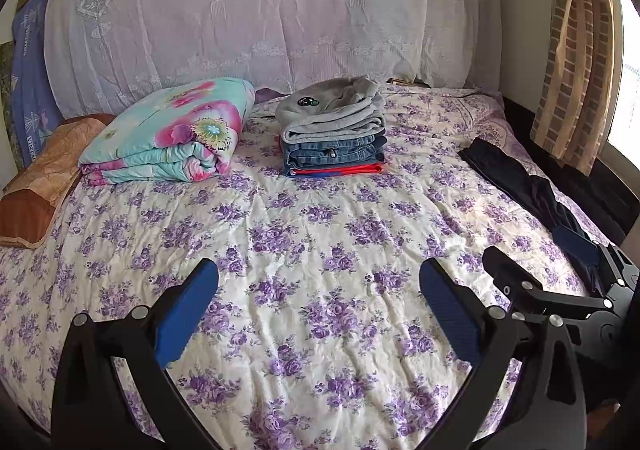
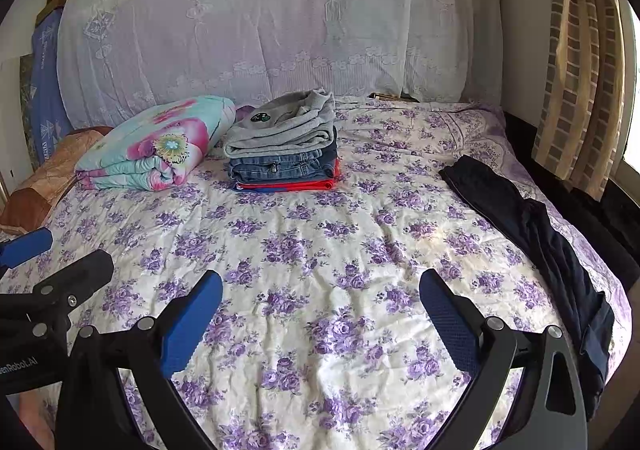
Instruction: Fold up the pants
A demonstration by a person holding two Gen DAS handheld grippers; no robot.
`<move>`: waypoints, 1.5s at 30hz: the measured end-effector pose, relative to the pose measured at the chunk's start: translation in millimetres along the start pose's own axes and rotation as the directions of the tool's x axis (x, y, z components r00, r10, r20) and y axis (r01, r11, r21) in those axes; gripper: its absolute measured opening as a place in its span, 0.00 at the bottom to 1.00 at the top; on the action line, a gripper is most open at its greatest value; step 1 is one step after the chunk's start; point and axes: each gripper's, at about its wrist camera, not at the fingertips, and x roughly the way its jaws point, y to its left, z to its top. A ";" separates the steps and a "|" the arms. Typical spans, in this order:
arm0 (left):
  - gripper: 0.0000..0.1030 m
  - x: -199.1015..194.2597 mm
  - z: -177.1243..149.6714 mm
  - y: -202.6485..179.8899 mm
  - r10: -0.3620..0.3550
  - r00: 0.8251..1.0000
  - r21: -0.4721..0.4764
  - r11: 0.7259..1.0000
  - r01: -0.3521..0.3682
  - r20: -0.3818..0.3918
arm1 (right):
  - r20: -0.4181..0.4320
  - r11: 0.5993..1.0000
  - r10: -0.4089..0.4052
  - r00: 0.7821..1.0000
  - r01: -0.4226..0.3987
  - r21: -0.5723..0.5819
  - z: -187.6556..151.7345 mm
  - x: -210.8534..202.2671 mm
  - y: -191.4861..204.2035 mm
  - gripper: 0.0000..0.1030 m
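Lying along the right edge of the bed point(image 2: 320, 250), the dark pants point(image 2: 532, 234) run lengthwise from a far end near the lilac pillow point(image 2: 476, 126) to a near end by the bed's corner, their long axis slanting toward the camera and rightward. Which end is the waist is hard to make out; the near part bunches and is cut off behind the right gripper's point(image 2: 320, 302) frame. In the left wrist view the pants point(image 1: 516, 182) are partly hidden by that gripper point(image 1: 532, 262). Both it and the left gripper point(image 1: 318, 290) hover with jaws spread wide, holding nothing. A stack of folded clothes point(image 2: 284, 148) and a floral quilt point(image 2: 156, 144) sit farther back.
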 end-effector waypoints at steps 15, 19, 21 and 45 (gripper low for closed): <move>0.95 -0.2 1.0 0.3 0.008 1.000 -0.011 1.000 -0.009 -0.005 | -0.001 1.000 0.001 1.000 -0.001 0.000 0.6 -0.4 -0.5 0.96; 0.95 -0.2 0.2 1.9 0.003 1.000 -0.022 1.000 -0.003 -0.008 | 0.000 1.000 0.001 1.000 -0.001 0.001 0.8 -1.4 -0.1 0.96; 0.95 -1.6 -0.1 1.7 0.004 1.000 -0.022 1.000 -0.004 -0.005 | 0.000 1.000 0.001 1.000 -0.001 0.000 0.7 -1.2 -0.3 0.96; 0.95 -4.5 -0.1 0.6 0.001 1.000 -0.017 1.000 -0.001 0.002 | -0.003 1.000 0.000 1.000 0.000 0.001 1.0 -2.9 5.0 0.96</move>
